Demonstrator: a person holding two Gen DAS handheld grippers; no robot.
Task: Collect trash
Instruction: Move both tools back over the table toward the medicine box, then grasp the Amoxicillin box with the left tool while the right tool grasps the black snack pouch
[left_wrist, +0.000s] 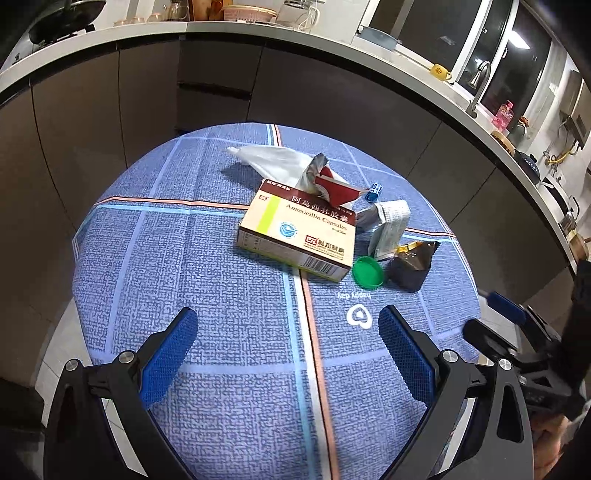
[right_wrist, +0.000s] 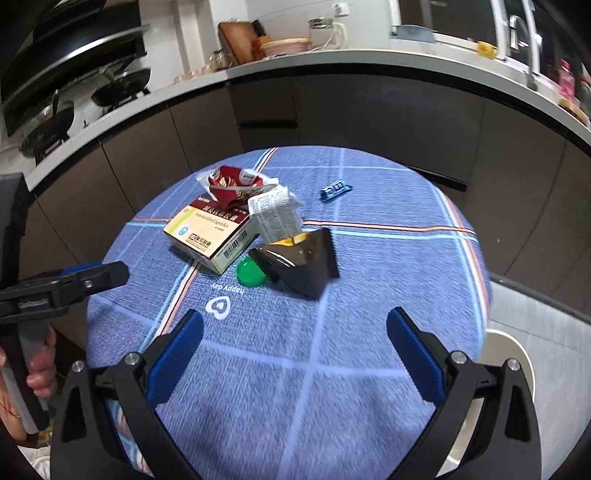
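Left wrist view: left gripper (left_wrist: 288, 325) jaws spread wide, nothing between them, hovering over the near half of the round table (left_wrist: 207, 424) with its blue plaid cloth. Trash sits clustered right of table centre, toward the far edge. Count: one Amoxicillin Capsules box (left_wrist: 295, 230); one red-and-silver snack wrapper (left_wrist: 328, 184) on the box's far end; one white plastic bag (left_wrist: 273, 158) behind it, nearest the far edge; one small blue wrapper (left_wrist: 373, 192) right of the red one; one folded printed leaflet (left_wrist: 389, 225) just right of the box; one green bottle cap (left_wrist: 367, 272) touching the box's near right corner; one dark brown sachet (left_wrist: 412, 267) just beside the cap. Right gripper (left_wrist: 496, 325) pokes in at the table's right edge. Dark cabinets and a white counter (left_wrist: 258, 31) curve behind.

Right wrist view: right gripper (right_wrist: 295, 328) also wide apart, holding nothing, over the near edge. Same pile, centre-left: box (right_wrist: 210, 236), red wrapper (right_wrist: 232, 184), leaflet (right_wrist: 275, 216) leaning on the box, green cap (right_wrist: 249, 273) partly hidden by the dark sachet (right_wrist: 299, 260), blue wrapper (right_wrist: 334, 190) apart toward the far right. Bag mostly hidden behind the red wrapper. Left gripper (right_wrist: 92, 277) enters from the table's left edge, a hand (right_wrist: 40, 369) on its grip; its opening cannot be told here. Stove with two pans (right_wrist: 122, 86) at far left.
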